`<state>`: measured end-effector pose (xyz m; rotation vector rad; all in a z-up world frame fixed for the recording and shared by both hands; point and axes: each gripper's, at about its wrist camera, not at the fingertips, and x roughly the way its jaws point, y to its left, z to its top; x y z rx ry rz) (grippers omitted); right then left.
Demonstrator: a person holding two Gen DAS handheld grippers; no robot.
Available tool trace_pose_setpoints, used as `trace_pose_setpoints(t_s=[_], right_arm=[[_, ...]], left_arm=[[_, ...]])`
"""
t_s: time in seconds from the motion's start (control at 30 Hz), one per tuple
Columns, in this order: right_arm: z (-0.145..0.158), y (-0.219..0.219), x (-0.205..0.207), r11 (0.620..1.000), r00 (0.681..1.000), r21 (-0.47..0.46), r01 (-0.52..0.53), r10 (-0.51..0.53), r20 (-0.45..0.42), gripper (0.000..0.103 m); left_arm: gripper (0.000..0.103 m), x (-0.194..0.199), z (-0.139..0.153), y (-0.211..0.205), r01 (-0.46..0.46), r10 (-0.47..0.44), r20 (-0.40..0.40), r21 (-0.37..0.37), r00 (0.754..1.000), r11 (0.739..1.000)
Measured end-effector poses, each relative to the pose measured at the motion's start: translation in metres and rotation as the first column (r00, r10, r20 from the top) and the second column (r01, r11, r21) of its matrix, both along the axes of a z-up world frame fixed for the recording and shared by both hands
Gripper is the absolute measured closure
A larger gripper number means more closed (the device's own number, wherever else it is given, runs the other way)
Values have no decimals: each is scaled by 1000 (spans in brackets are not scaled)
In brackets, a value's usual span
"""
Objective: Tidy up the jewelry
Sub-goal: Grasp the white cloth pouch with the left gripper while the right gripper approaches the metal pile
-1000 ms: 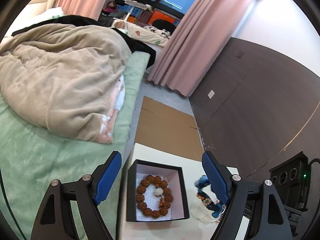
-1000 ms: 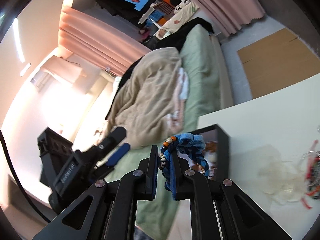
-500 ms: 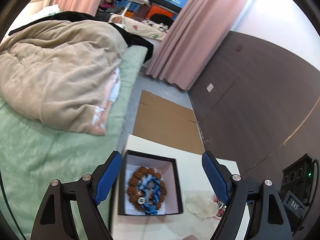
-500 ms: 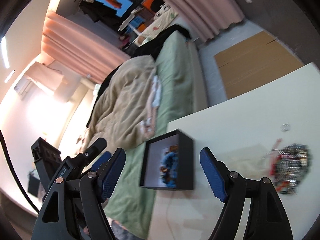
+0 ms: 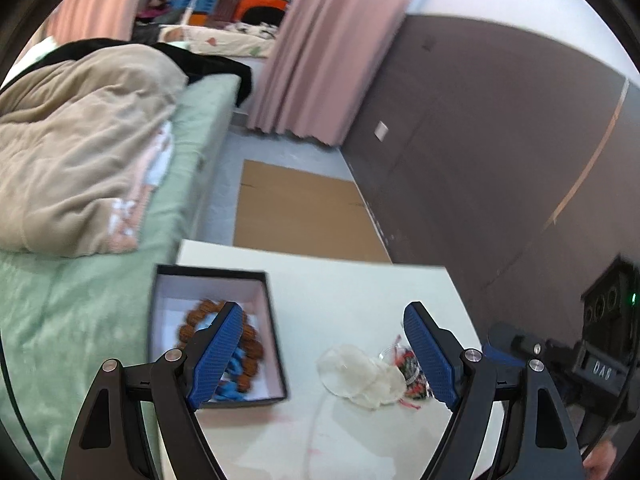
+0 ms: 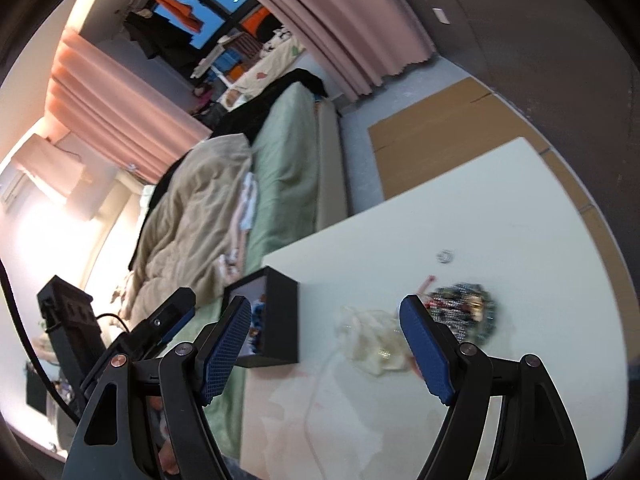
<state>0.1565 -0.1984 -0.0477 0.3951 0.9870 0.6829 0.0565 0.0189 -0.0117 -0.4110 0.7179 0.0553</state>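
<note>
Both tools gape, empty: left tool, right tool.

Multicolour beaded piece on bench, 1 o'clock of right tool; crumpled clear bag touching it.

Black box at 9 o'clock, brown bead bracelet and blue piece inside.

Risk: pads pinch bag along with beads, strands snag, spill off bench.

A white table beside the bed carries a black open box near its left edge, crumpled clear plastic bags, a tangled bead bundle and a small ring
</note>
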Motion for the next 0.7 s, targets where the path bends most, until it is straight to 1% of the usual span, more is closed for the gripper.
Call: trace_pose_setpoints(t_s=[0.13,0.27,0.47,0.53,0.67,0.7], right_arm=[[-5,-17,4,999,999,-26,26,-27,-27,26],[-11,-32,8,998,997,-46,52,-55,-63,26],[-30,-45,19,992,984,-98,80,-94,-149,26],[-35,-49,23,990,980,-110,86,-104,-169,26],[-35,-53,27,990,981,-110,89,-106,-162,26],[-35,-53,28,990,981,-108,87,-104,-161,26]], left_arm=[[20,9,-9,-27,62,-61,-35,42,998,997],[20,17,-18,-44,98,-94,-63,58,994,994],[22,29,-34,-72,157,-145,-117,94,982,983],[25,34,-40,-78,171,-157,-132,103,979,980],[27,43,-50,-84,190,-172,-163,103,971,976],[30,46,-55,-86,200,-180,-181,100,967,975]])
